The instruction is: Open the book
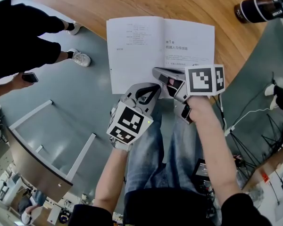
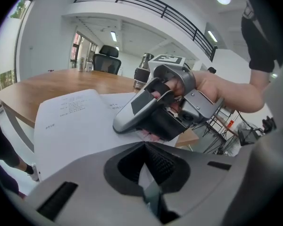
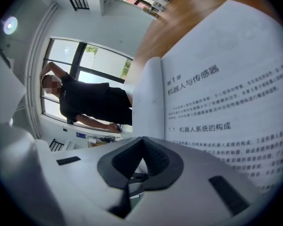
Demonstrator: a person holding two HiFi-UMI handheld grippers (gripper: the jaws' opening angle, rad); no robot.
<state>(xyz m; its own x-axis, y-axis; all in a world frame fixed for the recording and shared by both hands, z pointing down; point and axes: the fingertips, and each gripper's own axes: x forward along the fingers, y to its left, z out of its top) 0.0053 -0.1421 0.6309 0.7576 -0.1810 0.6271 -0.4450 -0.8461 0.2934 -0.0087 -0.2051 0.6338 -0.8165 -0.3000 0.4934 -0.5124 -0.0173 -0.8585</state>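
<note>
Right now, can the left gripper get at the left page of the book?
Probably yes. The left gripper, jaws closed, sits just at the near edge of the left page, nothing between. The right gripper lies by the spine, leaving most of that page bare.

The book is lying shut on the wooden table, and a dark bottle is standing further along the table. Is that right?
Not quite. The book is lying open, not shut: the head view shows its two white pages spread flat. The rest holds: it lies on the wooden table, and the dark bottle stands further along.
</note>
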